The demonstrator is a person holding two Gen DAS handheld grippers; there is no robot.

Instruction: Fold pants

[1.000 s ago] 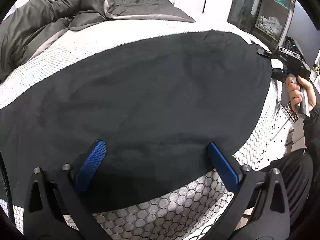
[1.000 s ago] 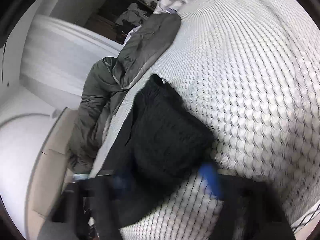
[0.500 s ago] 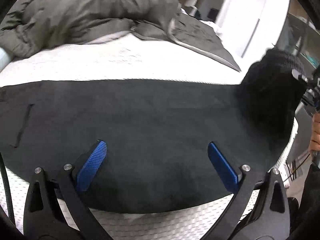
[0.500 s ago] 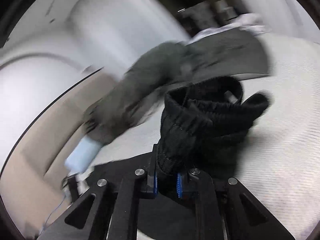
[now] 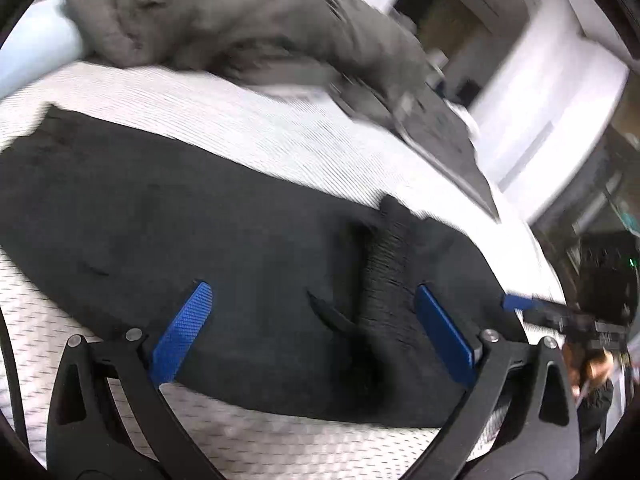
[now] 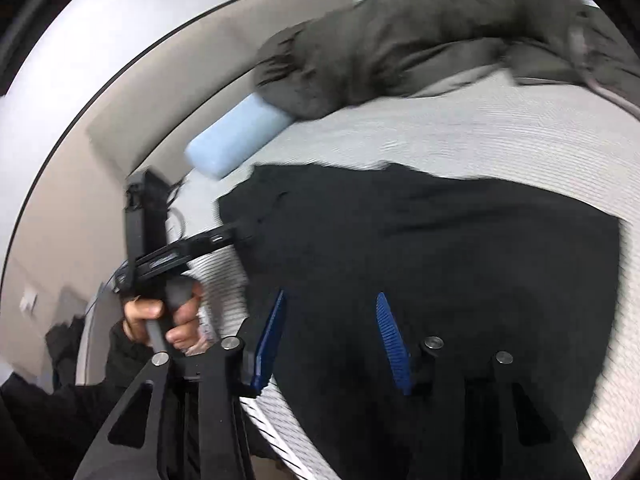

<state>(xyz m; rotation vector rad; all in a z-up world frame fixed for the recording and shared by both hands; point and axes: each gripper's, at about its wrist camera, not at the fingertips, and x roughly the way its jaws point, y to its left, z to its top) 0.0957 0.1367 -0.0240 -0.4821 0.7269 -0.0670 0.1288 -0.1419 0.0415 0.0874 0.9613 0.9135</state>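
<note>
Lying flat on the white textured bed [image 5: 280, 148], black fabric pants [image 5: 200, 248], left gripper [image 5: 320, 332] wide open above them, empty, right gripper [image 6: 332, 340] opening, nothing clamped.

A bed [image 5: 280, 140] with clothes lying on it

The bed is wearing a white bumpy cover. Black pants [image 5: 240, 264] are lying flat across it, with one end folded back on top. A crumpled grey blanket [image 6: 420, 36] is sitting farther back, well apart from the pants, and a light blue pillow [image 6: 236, 136] is peeking out from under it.
</note>
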